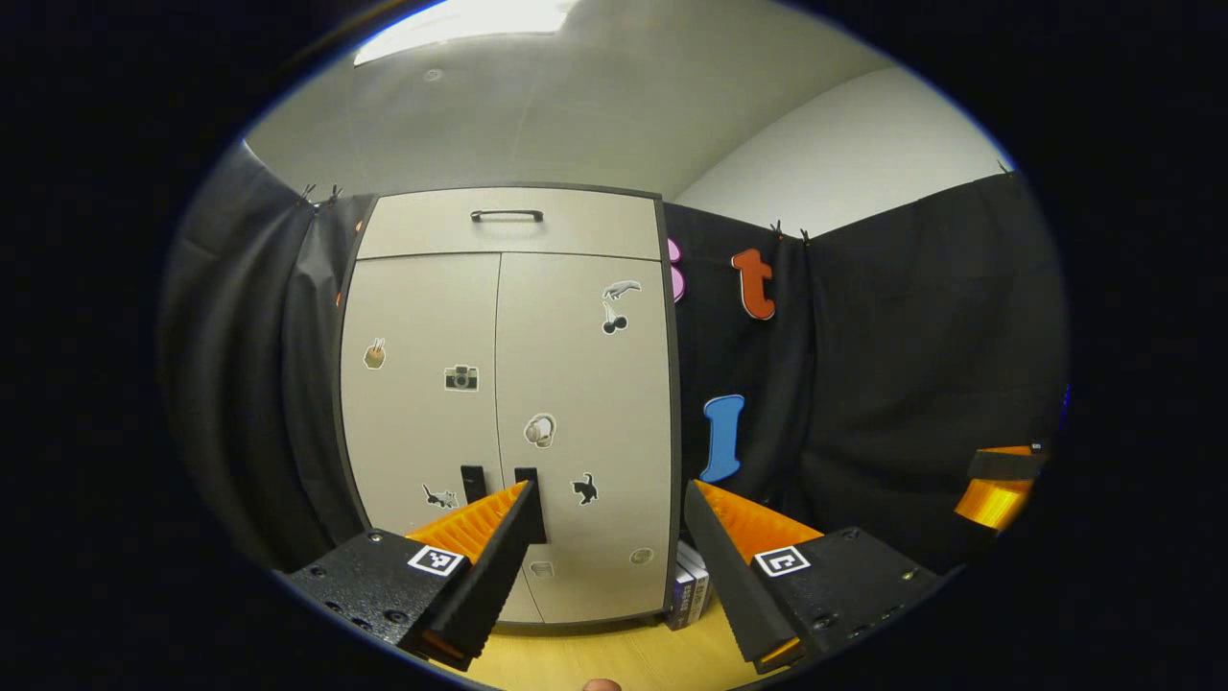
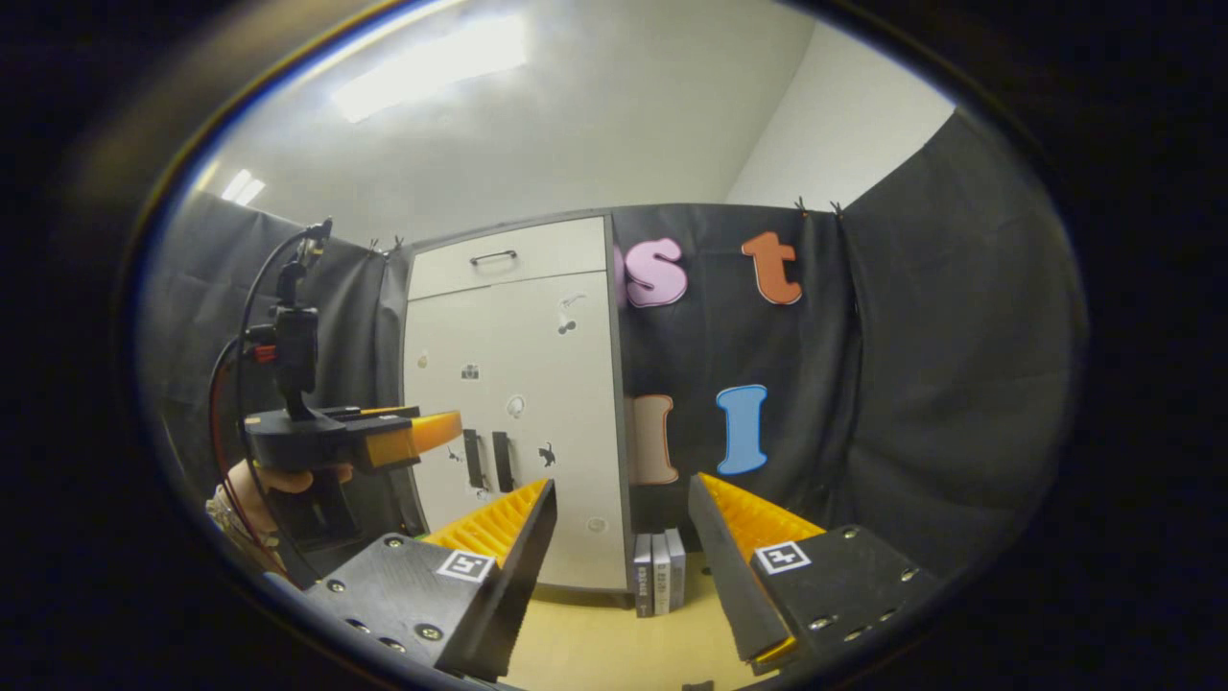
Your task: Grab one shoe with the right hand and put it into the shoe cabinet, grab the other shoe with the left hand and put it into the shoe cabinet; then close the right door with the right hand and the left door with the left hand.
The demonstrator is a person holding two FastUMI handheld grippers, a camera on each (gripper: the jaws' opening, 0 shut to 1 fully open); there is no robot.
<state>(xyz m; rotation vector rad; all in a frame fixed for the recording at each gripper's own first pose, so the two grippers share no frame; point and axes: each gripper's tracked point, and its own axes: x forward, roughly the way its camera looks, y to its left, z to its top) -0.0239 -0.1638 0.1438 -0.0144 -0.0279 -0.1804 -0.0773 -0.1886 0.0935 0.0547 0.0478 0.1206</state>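
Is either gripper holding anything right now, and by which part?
Nothing is held. The left gripper and right gripper are both open and empty, facing the closed beige shoe cabinet.

Yellow wood floor seen below. Cabinet stood on it, doors shut. Books stood upright on floor just beside cabinet's right side, vs black cloth wall.

Both grippers share one build — the left gripper and right gripper have black bodies studded with silver screws, each carrying a small square black-and-white marker, and wedge-shaped orange fingers with ribbed faces (black-edged). Black and red cables loop from the far unit's upright black mount.
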